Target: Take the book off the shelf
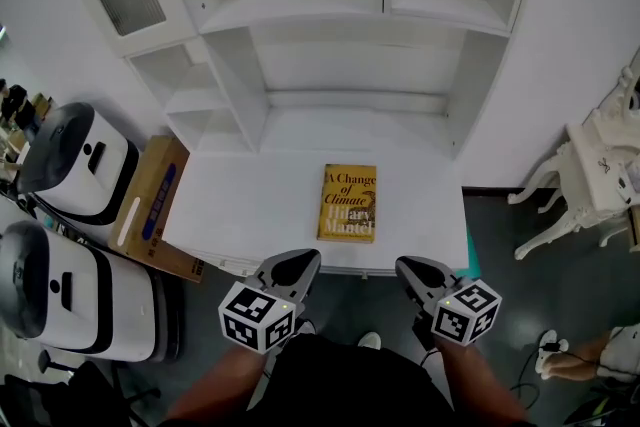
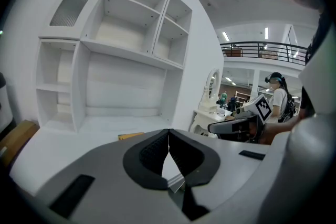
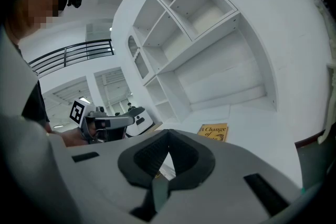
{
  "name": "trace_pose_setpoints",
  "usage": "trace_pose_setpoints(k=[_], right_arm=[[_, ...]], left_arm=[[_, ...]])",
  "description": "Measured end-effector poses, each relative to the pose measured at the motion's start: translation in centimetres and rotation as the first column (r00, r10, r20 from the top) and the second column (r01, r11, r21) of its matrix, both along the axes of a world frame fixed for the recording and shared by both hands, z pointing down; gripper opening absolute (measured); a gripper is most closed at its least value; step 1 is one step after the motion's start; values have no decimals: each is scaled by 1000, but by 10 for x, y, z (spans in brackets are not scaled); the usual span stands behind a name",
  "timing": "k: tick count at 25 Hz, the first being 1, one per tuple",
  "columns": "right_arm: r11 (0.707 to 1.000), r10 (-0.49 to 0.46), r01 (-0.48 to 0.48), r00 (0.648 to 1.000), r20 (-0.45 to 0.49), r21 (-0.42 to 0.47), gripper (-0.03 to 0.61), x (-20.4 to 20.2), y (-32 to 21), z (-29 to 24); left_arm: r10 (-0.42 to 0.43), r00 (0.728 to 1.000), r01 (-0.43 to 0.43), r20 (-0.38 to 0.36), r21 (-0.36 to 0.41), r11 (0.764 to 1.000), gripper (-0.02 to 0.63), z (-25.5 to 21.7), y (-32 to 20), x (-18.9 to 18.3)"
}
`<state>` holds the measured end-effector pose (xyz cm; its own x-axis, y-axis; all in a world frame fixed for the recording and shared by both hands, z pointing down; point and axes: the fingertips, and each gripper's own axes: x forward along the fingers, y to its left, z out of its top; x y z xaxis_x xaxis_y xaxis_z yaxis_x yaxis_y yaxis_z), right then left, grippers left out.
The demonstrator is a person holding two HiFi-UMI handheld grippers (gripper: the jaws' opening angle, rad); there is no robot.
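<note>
The book (image 1: 348, 203) lies flat on the desk (image 1: 250, 205), near its front edge. The left gripper (image 1: 303, 262) and right gripper (image 1: 409, 268) hang before that edge, both clenched and empty.

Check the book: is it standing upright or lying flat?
Lying flat: the book rests cover up on the white desk, with its title readable from above.

Book (image 1: 348, 203): yellow cover, dark brown lettering. Shelf unit (image 1: 340, 15) and desk (image 1: 250, 205): white throughout. Left gripper (image 1: 303, 263) and right gripper (image 1: 406, 268): grey bodies, black pads (image 2: 149, 157), each with a cube of black-and-white square markers. Cardboard box (image 1: 160, 205): brown, blue print. Floor (image 1: 520, 295): dark grey.
</note>
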<state>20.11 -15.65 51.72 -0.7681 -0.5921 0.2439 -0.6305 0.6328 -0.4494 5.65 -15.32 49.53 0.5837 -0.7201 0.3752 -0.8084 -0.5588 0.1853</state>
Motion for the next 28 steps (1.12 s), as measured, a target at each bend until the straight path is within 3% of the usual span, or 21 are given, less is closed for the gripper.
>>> trace_pose_setpoints(k=[12,28], right_arm=[[995,98,-98,995,-29,20,29,-33,-10,-5],[991,132,-130,988,-85,29,28,-62,-16,0]], left_arm=[[88,996,-88,22,-29,996,11,13,-10,-29],[135,991,-135,6,-42,990,11,22,-14,-49]])
